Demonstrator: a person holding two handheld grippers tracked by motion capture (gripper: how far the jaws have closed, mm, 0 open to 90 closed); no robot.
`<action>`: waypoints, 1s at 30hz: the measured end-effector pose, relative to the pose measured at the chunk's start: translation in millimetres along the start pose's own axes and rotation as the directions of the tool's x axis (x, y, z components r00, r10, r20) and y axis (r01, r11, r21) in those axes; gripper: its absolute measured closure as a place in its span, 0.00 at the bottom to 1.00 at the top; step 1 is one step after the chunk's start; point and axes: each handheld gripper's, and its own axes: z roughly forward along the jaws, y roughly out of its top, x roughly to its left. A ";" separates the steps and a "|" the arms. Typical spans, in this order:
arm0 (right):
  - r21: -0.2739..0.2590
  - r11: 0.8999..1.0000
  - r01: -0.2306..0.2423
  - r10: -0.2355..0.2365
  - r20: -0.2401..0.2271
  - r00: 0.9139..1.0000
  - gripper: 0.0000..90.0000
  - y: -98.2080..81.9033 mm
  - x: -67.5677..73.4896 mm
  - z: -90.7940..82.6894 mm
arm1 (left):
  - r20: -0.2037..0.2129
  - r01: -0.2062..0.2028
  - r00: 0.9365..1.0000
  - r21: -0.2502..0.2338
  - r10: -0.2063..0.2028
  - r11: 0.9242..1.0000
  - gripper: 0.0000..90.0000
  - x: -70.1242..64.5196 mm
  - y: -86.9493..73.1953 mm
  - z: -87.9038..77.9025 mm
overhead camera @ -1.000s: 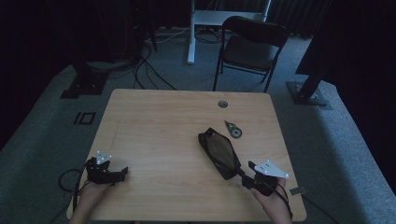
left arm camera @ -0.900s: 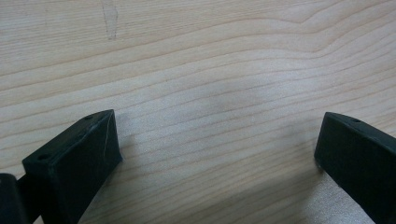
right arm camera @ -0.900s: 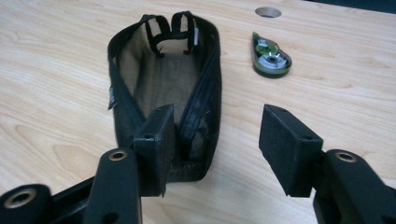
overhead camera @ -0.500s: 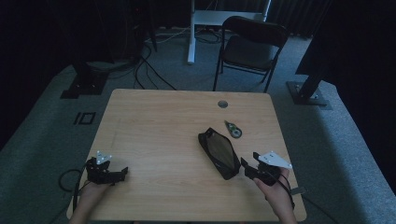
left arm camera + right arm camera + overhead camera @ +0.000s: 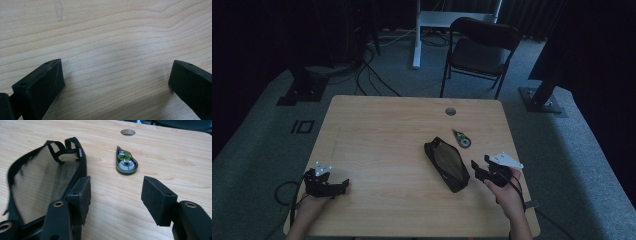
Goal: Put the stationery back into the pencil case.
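The black mesh pouch (image 5: 447, 164) lies on the tabletop (image 5: 382, 130), just left of the right gripper (image 5: 482, 170) — its fingers have just been opening, nothing between them. Beyond sits a green tape dispenser (image 5: 126, 163). The left gripper (image 5: 337, 184) rests spread — empty.

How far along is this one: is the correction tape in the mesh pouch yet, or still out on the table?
Early stage. Done: the black mesh pouch lies on the table. The green correction tape lies on the wood beside it, untouched. In hand: the right tool, jaws just opening and empty, points toward the tape. The left tool rests open on bare wood. Left: grasping the tape and placing it inside.
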 end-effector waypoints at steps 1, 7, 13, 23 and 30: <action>0.004 1.000 0.002 -0.002 0.001 1.000 0.43 0.5 -1.7 2.6 | 0.000 0.000 1.000 0.000 0.000 1.000 0.00 0.0 0.0 0.0; 0.023 1.000 -0.009 0.009 0.015 1.000 0.40 2.8 -10.4 17.4 | 0.000 0.000 1.000 0.000 0.000 1.000 0.00 0.0 0.0 0.0; 0.042 0.999 -0.010 0.009 0.033 0.999 0.39 7.5 -18.4 33.1 | 0.000 0.000 1.000 0.000 0.000 1.000 0.00 0.0 0.0 0.0; 0.069 0.997 -0.025 0.023 0.028 0.999 0.36 16.1 -28.0 61.9 | 0.000 0.002 1.000 0.000 -0.002 1.000 0.00 -0.2 0.1 0.0; 0.091 0.995 -0.037 0.033 0.047 0.998 0.33 16.6 -32.7 78.5 | 0.000 0.002 1.000 0.000 -0.002 1.000 0.00 -0.1 0.1 0.0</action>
